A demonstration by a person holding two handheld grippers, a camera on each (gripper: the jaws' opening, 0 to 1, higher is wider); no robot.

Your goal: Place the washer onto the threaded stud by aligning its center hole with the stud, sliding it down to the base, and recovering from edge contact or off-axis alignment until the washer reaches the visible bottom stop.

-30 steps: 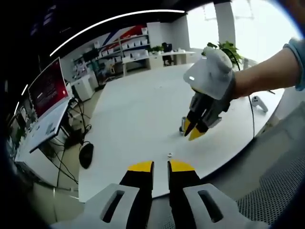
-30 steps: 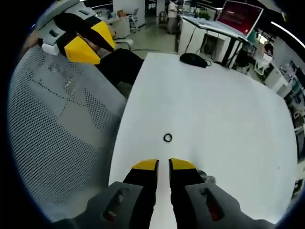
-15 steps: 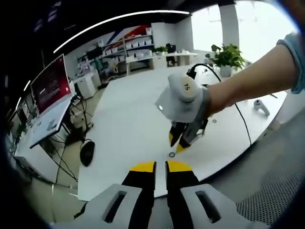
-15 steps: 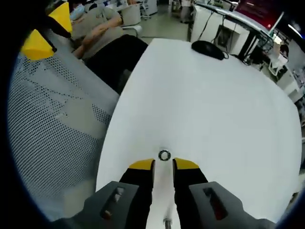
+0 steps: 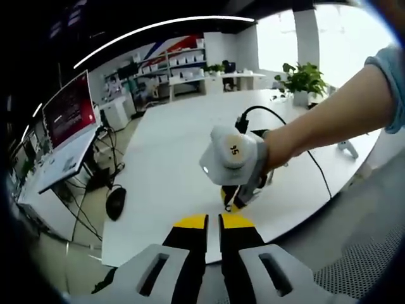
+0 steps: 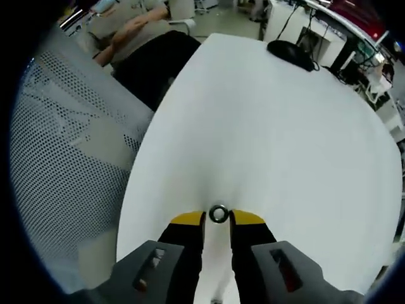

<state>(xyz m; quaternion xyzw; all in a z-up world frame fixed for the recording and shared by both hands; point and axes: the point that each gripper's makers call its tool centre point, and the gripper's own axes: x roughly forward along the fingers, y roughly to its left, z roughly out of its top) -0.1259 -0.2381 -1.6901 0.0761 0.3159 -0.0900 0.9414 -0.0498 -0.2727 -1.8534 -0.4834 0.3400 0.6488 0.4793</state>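
Over the last second the right tool (image 6: 218, 218) has come down to the washer (image 6: 218, 213), which lay well ahead of its tips before and now sits right between them; in the left gripper view the same tool (image 5: 233, 201) has dropped from a high hover to the tabletop's near edge.

The white tabletop (image 6: 285, 126) spreads wide and bare ahead of the right tool. A grey mesh chair back (image 6: 63, 152) stands just beside its near edge, and a seated person (image 6: 136, 31) shows beyond that. In the left gripper view a red-lit monitor (image 5: 66, 114) stands on a neighbouring desk, a potted plant (image 5: 304, 79) sits at the tabletop's far side, and a black cable (image 5: 310, 155) trails across the surface from the right tool, which a hand (image 5: 281, 145) holds with its tips pointed down.

The left tool (image 5: 212, 221) hangs off the tabletop's near edge with its yellow tips almost together – only a thin slit between them – and nothing held.

The right tool's yellow tips stand a little apart, one on each side of the washer – whether they press on it I cannot tell. The washer, a small dark metal ring, lies flat on the tabletop at the very front of the gap between them.
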